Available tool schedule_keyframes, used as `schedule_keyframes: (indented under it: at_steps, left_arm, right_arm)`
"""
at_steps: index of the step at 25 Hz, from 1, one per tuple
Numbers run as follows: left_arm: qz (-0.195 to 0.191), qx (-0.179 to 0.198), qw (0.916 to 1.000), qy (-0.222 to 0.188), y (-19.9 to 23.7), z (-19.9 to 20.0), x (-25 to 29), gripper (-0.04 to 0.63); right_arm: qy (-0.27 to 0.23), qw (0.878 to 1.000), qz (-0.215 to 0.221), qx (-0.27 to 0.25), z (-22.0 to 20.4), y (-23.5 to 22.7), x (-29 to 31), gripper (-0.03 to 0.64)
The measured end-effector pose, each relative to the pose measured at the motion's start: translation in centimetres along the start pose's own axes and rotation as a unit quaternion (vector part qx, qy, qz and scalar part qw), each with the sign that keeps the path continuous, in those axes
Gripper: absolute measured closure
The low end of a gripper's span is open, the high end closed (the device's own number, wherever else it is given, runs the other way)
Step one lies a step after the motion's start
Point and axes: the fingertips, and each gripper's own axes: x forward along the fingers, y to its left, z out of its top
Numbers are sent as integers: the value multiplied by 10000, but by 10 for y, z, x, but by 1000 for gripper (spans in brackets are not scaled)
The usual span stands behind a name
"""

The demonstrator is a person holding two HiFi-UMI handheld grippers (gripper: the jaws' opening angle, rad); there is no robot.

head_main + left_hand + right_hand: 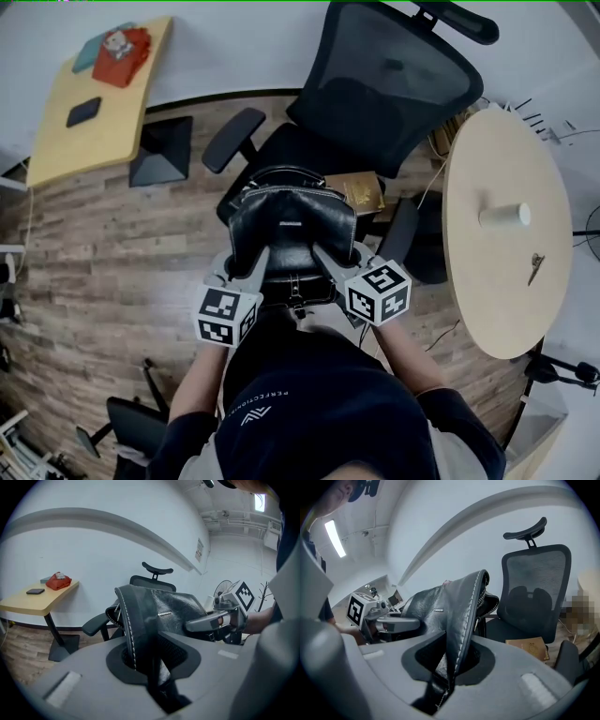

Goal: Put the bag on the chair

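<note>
Head view first: we hold the bag (292, 225), black leather, between the two claws, just in front of the chair (375, 84) and over the front edge of its seat. We cannot tell whether its base touches the seat. The left claw (251, 264) pinches the bag's left side and the right claw (328, 255) pinches its right side. A brown box (356, 192) lies on the seat just behind the bag. To the right stands a round counter (511, 309) with a paper cup (504, 216) on it. At the upper left, a yellow counter (89, 141) carries a red bundle (122, 54) and a dark flat thing (84, 111).

Left gripper view: our left claw is pressed onto the bag's stitched edge, the leather standing up between the jaws. Beyond it we see the right claw gripping the far side, with the chair's headrest and an armrest behind the bag.

Right gripper view: our right claw is likewise closed on a stitched edge of the bag. The chair stands near, to the right, with the brown box on its seat, and the left claw shows at the left.
</note>
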Motion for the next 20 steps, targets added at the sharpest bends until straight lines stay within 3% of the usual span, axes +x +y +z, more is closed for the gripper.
schedule_keyframes:
  at_steps: [15, 20]
  left_arm:
    - [-45, -12, 9997, 260, 68, -5, 70, 509]
    - [-21, 177, 9991, 378, 89, -9, 93, 508]
  right_arm:
    - [80, 9999, -81, -40, 11, -56, 83, 550]
    - [142, 9998, -151, -26, 8, -72, 107, 548]
